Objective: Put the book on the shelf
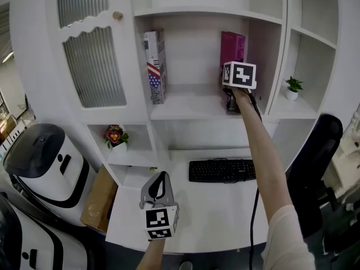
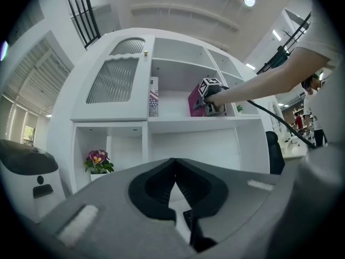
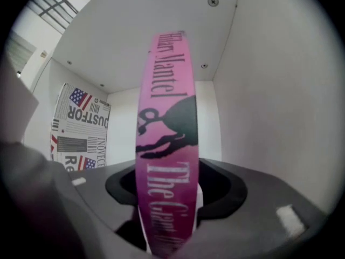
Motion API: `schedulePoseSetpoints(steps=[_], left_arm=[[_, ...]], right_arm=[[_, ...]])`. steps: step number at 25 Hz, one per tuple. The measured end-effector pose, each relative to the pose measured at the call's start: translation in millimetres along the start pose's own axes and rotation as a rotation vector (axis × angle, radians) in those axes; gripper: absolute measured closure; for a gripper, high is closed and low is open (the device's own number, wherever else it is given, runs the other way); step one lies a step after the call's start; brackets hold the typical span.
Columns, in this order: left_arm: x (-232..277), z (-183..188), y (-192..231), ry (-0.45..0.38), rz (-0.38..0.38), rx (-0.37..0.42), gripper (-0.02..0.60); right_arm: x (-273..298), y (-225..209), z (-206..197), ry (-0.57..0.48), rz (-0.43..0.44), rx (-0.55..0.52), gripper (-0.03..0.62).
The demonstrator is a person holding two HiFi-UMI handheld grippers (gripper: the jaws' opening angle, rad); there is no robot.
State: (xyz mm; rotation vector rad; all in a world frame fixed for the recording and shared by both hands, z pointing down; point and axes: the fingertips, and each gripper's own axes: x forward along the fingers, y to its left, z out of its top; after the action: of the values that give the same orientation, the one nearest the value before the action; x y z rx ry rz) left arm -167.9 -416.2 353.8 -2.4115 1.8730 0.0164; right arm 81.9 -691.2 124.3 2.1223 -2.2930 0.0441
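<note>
White shelf unit over a desk (image 1: 219,207); I report from left to right.

1. Left gripper (image 1: 162,178): low in the head view, about seven o'clock, level over the desk. Its own view shows the jaws closed together with nothing between them. It has no part in the work at this moment.

2. Open shelf (image 1: 191,107), twelve o'clock in the head view: a flag box (image 1: 156,66) stands upright at the compartment's left side.

3. Book (image 1: 232,46), pink: it stands upright on the same shelf at about one o'clock, near the compartment's right wall and well apart from the flag box at its nine o'clock. Its foot is hidden behind the gripper, so I judge, rather than see, that it rests on the board.

4. Right gripper (image 1: 231,99): level, reaching into the compartment. Its own view shows the jaws spread wide with the book's spine between them and a pale sliver beside the spine on the right. I read the pads as clear of the cover.

Assessment: placement is effectively done. What remains is to draw the right gripper straight back without tipping the book.
</note>
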Motion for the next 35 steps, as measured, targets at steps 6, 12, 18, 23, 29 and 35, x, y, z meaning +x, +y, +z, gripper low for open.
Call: schedulePoseSetpoints(steps=[6, 12, 18, 23, 29, 35], left_arm=[[-7, 6, -7, -0.011, -0.005, 0.001, 0.583], [-14, 17, -23, -0.035, -0.018, -0.001, 0.583], [-16, 35, -46, -0.084, -0.046, -0.011, 0.583], [-18, 48, -65, -0.143, -0.066, -0.011, 0.583], [-31, 41, -73, -0.180, -0.042, -0.028, 0.583], [-48, -3, -84, -0.104, -0.039, -0.074, 0.583]], right_arm=[[-35, -4, 6, -0.046, 0.012, 0.001, 0.349], [-105, 9, 16, -0.136, 0.092, -0.054, 0.362], [-185, 25, -6, -0.273, 0.145, -0.113, 0.500], [-239, 28, -60, -0.293, 0.142, -0.130, 0.555], [-293, 38, -126, -0.322, 0.130, -0.199, 0.589], [-336, 50, -195, -0.283, 0.197, -0.143, 0.590]])
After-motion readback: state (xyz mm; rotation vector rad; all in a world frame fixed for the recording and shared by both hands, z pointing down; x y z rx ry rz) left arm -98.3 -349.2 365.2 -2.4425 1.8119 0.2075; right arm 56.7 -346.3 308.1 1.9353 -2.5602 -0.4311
